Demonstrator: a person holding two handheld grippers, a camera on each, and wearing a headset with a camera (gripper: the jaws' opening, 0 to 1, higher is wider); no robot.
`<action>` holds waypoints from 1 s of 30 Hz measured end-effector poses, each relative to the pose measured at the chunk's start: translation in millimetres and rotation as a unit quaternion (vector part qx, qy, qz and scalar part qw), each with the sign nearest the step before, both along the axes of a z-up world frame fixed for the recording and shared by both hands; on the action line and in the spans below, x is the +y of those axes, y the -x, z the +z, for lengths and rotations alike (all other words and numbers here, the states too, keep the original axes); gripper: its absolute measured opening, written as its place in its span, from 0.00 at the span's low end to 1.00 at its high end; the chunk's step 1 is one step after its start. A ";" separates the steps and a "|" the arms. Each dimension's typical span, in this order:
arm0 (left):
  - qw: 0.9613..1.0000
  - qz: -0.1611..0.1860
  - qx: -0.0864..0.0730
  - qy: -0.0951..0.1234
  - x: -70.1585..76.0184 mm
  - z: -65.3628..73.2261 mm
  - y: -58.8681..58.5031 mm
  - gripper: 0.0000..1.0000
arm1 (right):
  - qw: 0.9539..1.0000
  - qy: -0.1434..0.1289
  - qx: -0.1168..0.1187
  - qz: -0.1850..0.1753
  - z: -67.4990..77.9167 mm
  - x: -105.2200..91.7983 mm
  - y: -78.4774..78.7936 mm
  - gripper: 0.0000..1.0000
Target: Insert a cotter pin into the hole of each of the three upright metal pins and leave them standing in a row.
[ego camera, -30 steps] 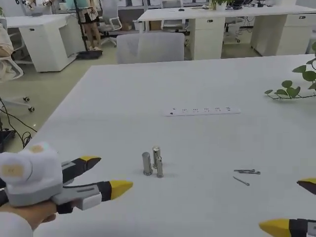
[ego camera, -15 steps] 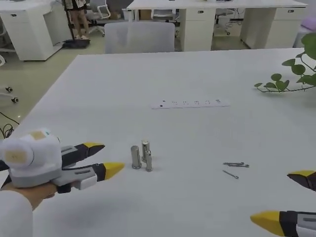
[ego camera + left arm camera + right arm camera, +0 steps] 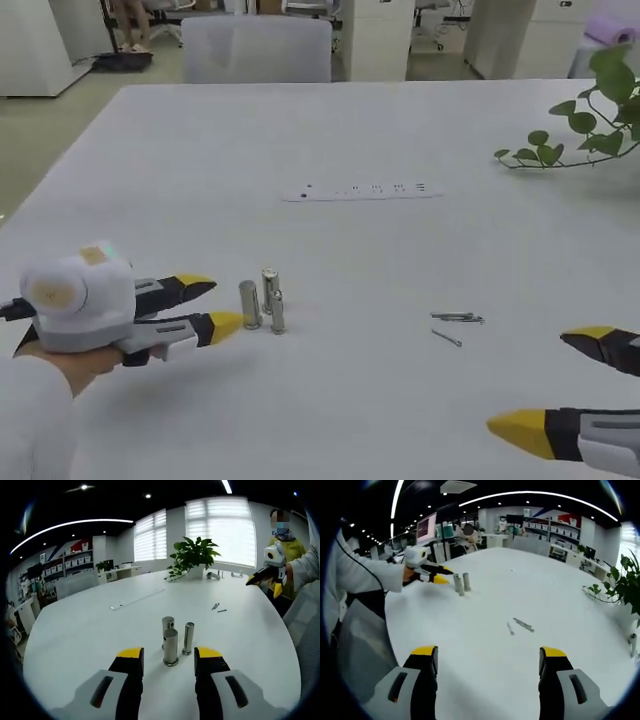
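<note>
Closer now than a second ago, my left gripper (image 3: pixel 211 304) has slid in toward the metal pins (image 3: pixel 268 288), and its near finger tip sits just beside the nearest one without touching. Its fingers are spread and hold nothing. In the left gripper view that nearest pin stands just ahead of the gap between them. I take it I am about to steady or pick up a pin, so the job is at its very start.

My right gripper (image 3: pixel 548 382) hangs over the near right of the table (image 3: pixel 350 420), fingers wide apart and empty.

Counting: three metal pins, all upright, bunched in a cluster rather than a row, none with anything through it that I can see. The cotter pins (image 3: pixel 457 318) lie to the right, well apart from the cluster. One (image 3: pixel 447 338) lies by itself, and the rest lie together, probably two, though they are too small to be sure.
</note>
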State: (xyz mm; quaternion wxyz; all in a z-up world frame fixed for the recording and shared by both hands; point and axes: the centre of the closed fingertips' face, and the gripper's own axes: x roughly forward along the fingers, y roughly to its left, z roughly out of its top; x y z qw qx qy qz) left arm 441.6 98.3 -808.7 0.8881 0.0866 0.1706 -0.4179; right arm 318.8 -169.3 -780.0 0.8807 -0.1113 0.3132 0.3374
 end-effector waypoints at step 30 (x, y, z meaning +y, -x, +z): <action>0.996 -0.073 0.014 -0.049 -26.6 -40.1 -16.1 0.14 | 1.000 0.010 0.019 0.004 -13.1 0.4 -4.5 0.84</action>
